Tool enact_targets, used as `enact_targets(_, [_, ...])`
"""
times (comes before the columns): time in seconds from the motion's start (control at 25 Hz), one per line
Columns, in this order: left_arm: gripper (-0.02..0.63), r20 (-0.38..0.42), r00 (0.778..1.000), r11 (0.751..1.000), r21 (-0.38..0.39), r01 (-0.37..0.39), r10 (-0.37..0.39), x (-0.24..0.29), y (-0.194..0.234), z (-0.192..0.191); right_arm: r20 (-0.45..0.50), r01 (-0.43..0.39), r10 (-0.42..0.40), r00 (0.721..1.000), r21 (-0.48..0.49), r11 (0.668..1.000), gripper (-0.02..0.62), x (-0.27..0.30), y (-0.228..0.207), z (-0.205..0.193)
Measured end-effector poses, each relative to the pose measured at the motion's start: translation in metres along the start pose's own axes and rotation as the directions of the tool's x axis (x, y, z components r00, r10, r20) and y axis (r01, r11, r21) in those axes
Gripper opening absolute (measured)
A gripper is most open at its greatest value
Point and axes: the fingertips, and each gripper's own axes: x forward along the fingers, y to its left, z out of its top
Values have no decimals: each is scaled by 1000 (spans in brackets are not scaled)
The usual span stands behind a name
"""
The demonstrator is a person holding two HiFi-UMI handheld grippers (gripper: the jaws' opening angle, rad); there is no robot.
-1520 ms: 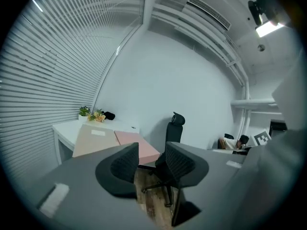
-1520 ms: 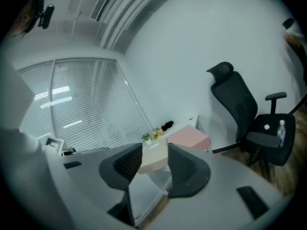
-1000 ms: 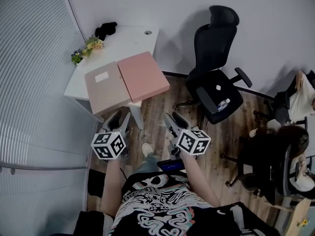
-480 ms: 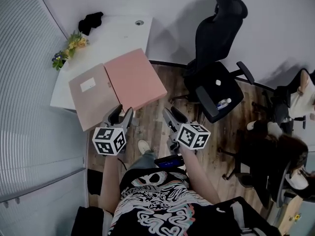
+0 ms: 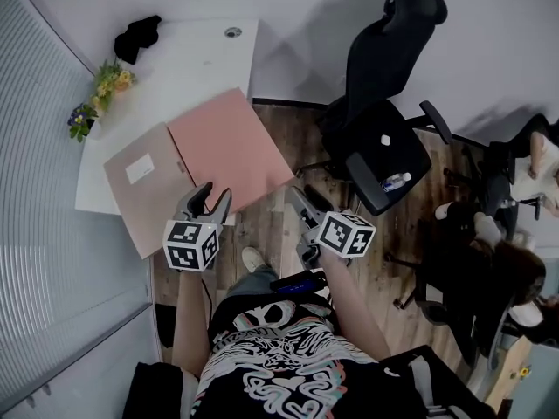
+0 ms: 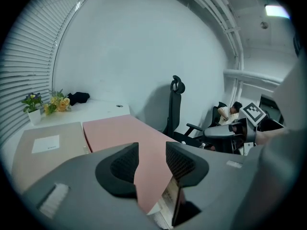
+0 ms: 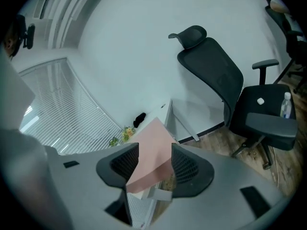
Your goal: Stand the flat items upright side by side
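Both forearms reach forward from the body, side by side and near each other, and each hand points its gripper ahead and slightly down toward the near edge of the white table (image 5: 205, 51). The left gripper (image 5: 210, 195) is at the near edge of the two folders, about where they meet. Its jaws stand apart with nothing clamped, and the left gripper view shows the near corner of the pink folder (image 5: 229, 142) through the gap, beyond the pads. Whether the tips touch a folder cannot be told. The right gripper (image 5: 303, 199) hangs over the wooden floor (image 5: 275, 225), just off the pink folder's near right corner. Its jaws have just been opening and stand apart, pressing on nothing, and the right gripper view shows the same pink folder past them. There are two flat items, the pink folder and a beige folder (image 5: 144, 190) with a white label. Both lie flat and edge to edge on the table, overhanging its near side. The table also carries one bunch of flowers (image 5: 96, 99) at its left edge and one dark bundle (image 5: 137, 35) at the far corner. One black office chair (image 5: 384, 142) stands to the right, with one bottle (image 5: 395, 182) on its seat.
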Motion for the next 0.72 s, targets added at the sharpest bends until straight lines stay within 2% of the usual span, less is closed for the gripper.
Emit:
enact_targets(0.36, [173,-39,999,1000,1,21,-21,18,7,-7,-12,9,-8,1000,113,994,216,10,-15,-10])
enact_targets(0.72, [173,-72,997,1000,-1,-7,7,26,11,-14,-46,-10,19,999,181,983,227,20,-24,-20])
